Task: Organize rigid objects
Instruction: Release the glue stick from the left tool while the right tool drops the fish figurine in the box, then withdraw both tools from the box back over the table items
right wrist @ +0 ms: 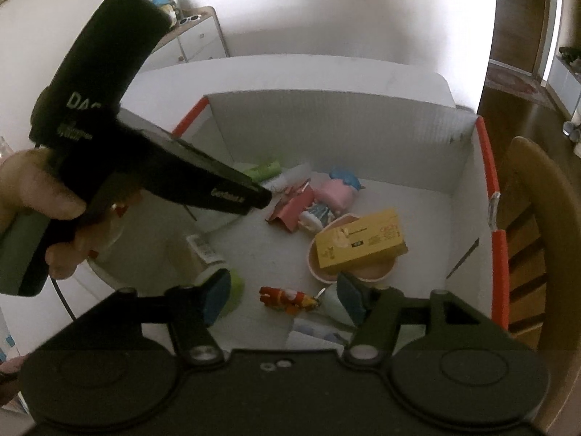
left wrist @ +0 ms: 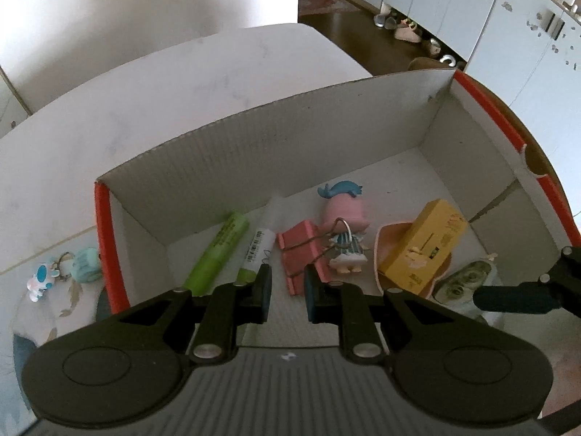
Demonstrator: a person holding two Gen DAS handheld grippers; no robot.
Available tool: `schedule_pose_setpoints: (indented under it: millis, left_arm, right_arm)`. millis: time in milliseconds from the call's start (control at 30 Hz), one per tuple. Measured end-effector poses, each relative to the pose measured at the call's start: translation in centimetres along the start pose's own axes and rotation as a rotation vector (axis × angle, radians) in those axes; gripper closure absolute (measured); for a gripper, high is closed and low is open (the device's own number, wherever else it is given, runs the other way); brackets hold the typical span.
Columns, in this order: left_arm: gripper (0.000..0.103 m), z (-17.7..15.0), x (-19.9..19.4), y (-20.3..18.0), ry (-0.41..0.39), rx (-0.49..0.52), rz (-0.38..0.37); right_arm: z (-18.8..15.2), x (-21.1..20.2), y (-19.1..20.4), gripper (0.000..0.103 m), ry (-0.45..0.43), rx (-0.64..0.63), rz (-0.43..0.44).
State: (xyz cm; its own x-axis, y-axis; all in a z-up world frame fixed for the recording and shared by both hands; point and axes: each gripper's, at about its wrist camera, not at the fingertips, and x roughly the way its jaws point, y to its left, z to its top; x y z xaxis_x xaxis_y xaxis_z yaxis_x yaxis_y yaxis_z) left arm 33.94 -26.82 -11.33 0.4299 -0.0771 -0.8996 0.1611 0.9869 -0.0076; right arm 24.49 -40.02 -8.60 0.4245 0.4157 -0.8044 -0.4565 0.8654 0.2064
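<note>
A white cardboard box with red edges holds a green marker, a white pen, a pink clip-like piece, a pink doll with blue hair, a small striped figure, a yellow box on a pink dish, and a red-and-yellow toy figure. My left gripper is open and empty above the pink piece. My right gripper is open and empty, low over the red-and-yellow figure.
A blue-and-white keychain figure and a teal dice-like charm lie on the table left of the box. A wooden chair stands at the right. The left hand's gripper body reaches over the box's left side.
</note>
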Motion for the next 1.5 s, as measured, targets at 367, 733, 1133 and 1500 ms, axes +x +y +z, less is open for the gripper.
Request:
schedule_pose_setpoints:
  millis: [367,733,1133,1500]
  left_arm:
    - [0.084,-0.8,-3.2,-0.4,-0.057,-0.011,-0.009]
    - [0.038,-2.7,-7.9,0.4,-0.181,-0.014,-0.026]
    - [0.035,-5.2,-12.4,3.4,-0.277,-0.013,-0.073]
    - [0.022,-8.1,-15.8,9.4,-0.349,-0.028,-0.117]
  right_arm:
    - [0.3,-1.9,0.6,0.028,-0.047,-0.008,0.007]
    - [0.9,-3.9,2.2,0.022,-0.102,-0.014,-0.010]
    - [1.7,-5.9,6.5,0.005,-0.211,-0.002,-0.057]
    - [2.6,-5.0,12.3,0.000,-0.257,0.022,-0.097]
